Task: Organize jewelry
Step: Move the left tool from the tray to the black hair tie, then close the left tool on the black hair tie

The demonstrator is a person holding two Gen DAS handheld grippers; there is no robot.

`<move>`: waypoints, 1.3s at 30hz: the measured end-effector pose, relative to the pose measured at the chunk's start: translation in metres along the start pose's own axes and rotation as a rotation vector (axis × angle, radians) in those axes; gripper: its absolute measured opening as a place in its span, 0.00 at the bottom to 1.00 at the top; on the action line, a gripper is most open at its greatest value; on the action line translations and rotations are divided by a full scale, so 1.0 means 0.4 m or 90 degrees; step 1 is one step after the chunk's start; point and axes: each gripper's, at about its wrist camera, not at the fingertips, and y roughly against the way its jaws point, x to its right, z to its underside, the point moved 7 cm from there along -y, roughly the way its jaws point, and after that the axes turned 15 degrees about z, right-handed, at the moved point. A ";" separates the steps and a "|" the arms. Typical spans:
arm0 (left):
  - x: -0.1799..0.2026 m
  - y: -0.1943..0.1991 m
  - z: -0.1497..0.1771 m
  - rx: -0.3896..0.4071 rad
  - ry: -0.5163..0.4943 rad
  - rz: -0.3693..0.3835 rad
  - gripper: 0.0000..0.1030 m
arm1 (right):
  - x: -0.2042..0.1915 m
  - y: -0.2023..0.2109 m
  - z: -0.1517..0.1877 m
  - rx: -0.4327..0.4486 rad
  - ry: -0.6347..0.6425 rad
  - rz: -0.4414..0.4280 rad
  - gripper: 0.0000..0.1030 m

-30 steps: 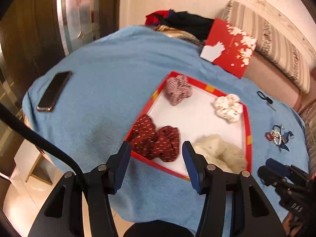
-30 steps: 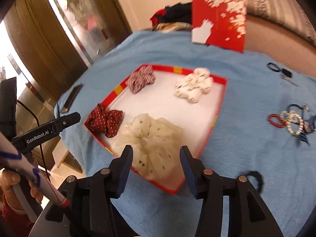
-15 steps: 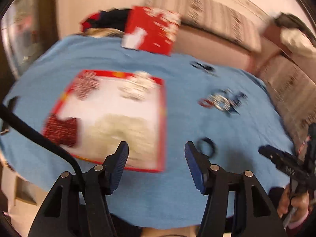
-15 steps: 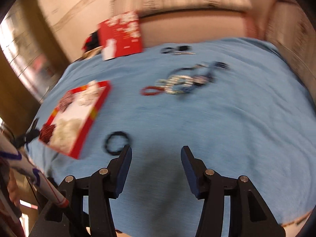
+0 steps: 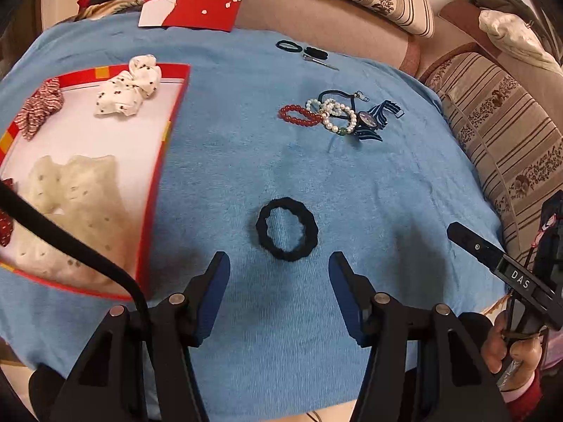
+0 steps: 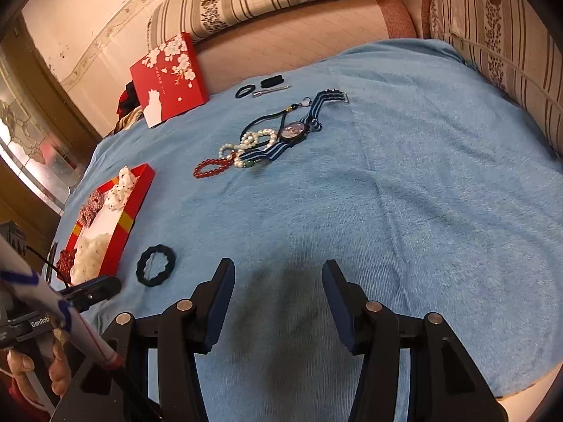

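My L gripper point(image 5: 278, 270) sits w/ jaws apart, nothing between the pads, and the black hair tie point(image 5: 286, 233) lies flat on the blue cloth point(image 5: 225, 133) just ahead at 12 o'clock. I read that as lined up for a pick, since the tie is the nearest loose item and the red tray point(image 5: 160, 161) sits at 9 o'clock of it, already holding scrunchies, so that's prob where it goes. My R gripper point(image 6: 278, 281) is likewise parted and empty, over bare cloth; the tie point(image 6: 156, 264) is off at its 9 o'clock, so this hand looks parked clear of the L one.

The jewelry cluster, i.e. red bead bracelet point(image 5: 299, 115), pearl strands point(image 5: 334, 114) and striped-strap watch point(image 5: 367, 121), lies bunched at 1 o'clock from the tie, well apart from it and not yet sorted.

The L view shows the tray contents plainly: white scrunchie point(image 5: 126, 89), striped red one, a large cream one. The R view sees the tray only edge-on, but lays out the watch strap point(image 6: 299, 126) and cord full length, which the L view squashes. Both show small black ties and a clip near the red card point(image 6: 169, 81).
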 end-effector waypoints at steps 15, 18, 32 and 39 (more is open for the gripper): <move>-0.011 -0.111 -0.026 -0.030 -0.034 0.018 0.51 | -0.008 -0.106 -0.090 -0.021 -0.023 -0.034 0.54; -0.011 -0.119 -0.032 -0.030 -0.033 0.015 0.25 | -0.039 -0.112 -0.103 -0.020 -0.008 -0.048 0.54; -0.021 -0.117 -0.026 -0.012 0.017 0.066 0.19 | -0.369 -0.245 -0.208 -0.052 0.052 -0.146 0.54; -0.025 -0.123 -0.030 -0.001 0.031 0.090 0.22 | -0.399 -0.374 -0.237 -0.088 0.042 -0.062 0.54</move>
